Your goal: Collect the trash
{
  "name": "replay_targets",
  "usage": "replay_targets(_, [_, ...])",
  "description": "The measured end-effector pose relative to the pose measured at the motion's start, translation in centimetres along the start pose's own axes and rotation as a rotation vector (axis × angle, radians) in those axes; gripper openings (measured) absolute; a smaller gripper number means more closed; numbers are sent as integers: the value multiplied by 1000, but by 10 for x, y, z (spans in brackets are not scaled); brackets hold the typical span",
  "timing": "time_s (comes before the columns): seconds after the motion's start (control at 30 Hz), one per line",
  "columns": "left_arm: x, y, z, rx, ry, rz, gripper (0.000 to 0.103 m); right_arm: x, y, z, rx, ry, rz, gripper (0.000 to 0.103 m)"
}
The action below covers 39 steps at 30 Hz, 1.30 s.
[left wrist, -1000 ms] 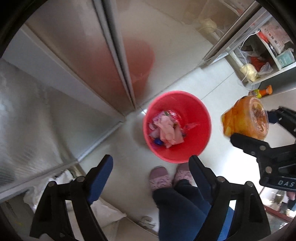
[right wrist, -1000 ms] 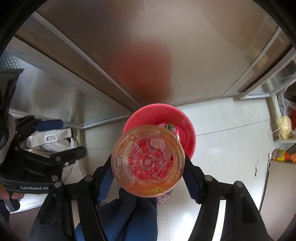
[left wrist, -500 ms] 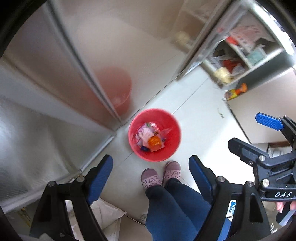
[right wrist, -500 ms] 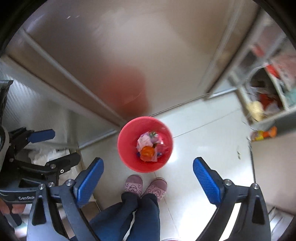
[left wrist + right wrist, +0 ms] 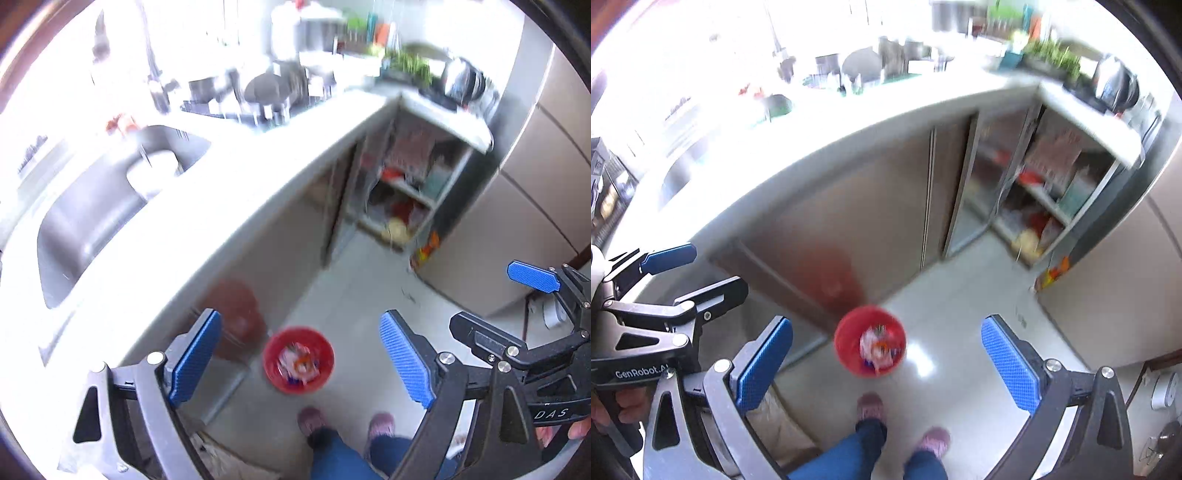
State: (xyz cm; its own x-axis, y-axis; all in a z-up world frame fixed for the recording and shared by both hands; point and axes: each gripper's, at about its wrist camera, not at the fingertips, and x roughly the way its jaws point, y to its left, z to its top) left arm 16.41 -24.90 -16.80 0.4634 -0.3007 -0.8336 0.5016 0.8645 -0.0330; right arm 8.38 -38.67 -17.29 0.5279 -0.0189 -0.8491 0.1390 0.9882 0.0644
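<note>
A red bin [image 5: 298, 360] stands on the floor by the cabinets, far below both grippers; it also shows in the right wrist view [image 5: 870, 345]. It holds trash [image 5: 299, 364], pink and orange pieces. My left gripper [image 5: 301, 358] is open and empty, high above the bin. My right gripper [image 5: 886, 363] is open and empty, also high above it. The right gripper shows at the right of the left wrist view [image 5: 517, 317]. The left gripper shows at the left of the right wrist view [image 5: 687, 273]. Both views are blurred.
A white countertop [image 5: 258, 162] with a steel sink [image 5: 96, 218] and dishes runs across the top. Open shelves [image 5: 402, 192] with packets stand to the right. The person's feet [image 5: 871, 406] stand just behind the bin. A grey cabinet [image 5: 535, 206] is at far right.
A second ago my right gripper held an orange plastic container over the bin. It opened and the container fell into the bin. Both grippers have since risen high; the countertop has come into view.
</note>
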Motion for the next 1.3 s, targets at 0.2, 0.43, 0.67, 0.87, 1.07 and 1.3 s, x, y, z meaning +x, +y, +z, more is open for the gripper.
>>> replay_targets(0.2, [-70, -6, 16, -40, -126, 110, 88, -46, 10, 18, -56, -106, 36, 102])
replay_targets(0.43, [-148, -21, 12, -118, -238, 264, 88, -88, 15, 17, -125, -204, 123, 102])
replay_targets(0.67, [-198, -43, -6, -208, -306, 331, 88, -130, 15, 16, -208, -275, 162, 102])
replay_targets(0.87, [-231, -59, -12, -259, -385, 359, 88, -162, 12, 18, -255, -351, 166, 102])
replay_targets(1.07, [-259, -63, -14, -250, -423, 403, 88, -173, 15, 21, -272, -396, 208, 102])
replay_targets(1.3, [-269, -51, -26, -269, -410, 402, 88, -178, 33, 17, -286, -410, 217, 102])
